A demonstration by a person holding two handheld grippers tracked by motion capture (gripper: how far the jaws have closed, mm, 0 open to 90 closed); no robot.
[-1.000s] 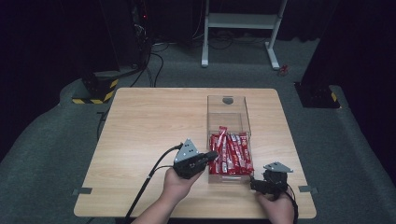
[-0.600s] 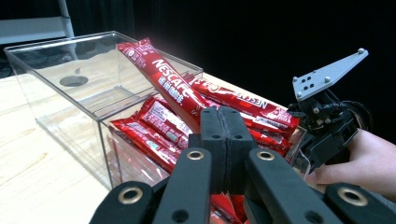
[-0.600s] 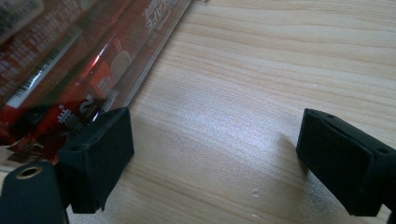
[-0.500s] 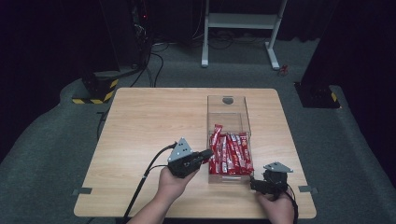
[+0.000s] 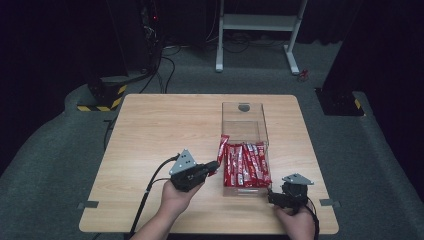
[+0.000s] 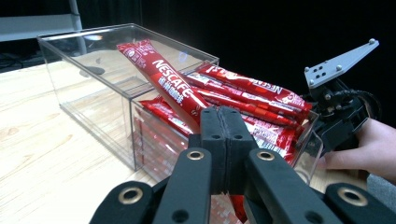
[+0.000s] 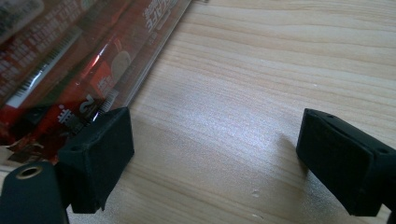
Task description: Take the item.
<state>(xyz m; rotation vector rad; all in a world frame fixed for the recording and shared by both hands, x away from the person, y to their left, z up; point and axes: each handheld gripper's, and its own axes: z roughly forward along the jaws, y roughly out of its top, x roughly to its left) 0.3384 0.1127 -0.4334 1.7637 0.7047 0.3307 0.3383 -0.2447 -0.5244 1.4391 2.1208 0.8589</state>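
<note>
A pale wooden table (image 5: 165,130) with rounded corners stands on a dark grey floor, seen from above.

On its right half sits a clear rectangular plastic box (image 5: 244,120) with no lid. The far part of the box is bare; the near part is packed with red Nescafé stick sachets (image 5: 247,165) lying side by side, lengthwise.

A person's 2 forearms come in from the bottom edge, each hand holding a black 2-jaw gripper.

The left gripper (image 5: 214,166) lies just left of the box, pointing towards it. In the left gripper view, the left gripper's jaws are pressed together on the lower end of 1 long red Nescafé stick sachet (image 6: 164,84). That sachet slants up and away from the jaws, its upper end above the box's near wall and the rest of the pile. Its pinched end is mostly hidden behind the jaws, so how much of it is caught cannot be told.

The right gripper (image 7: 212,158) rests low at the box's near right corner. In the right gripper view, the right gripper's jaws stand wide apart over bare wood, holding nothing. One jaw is just beside the box wall.
</note>
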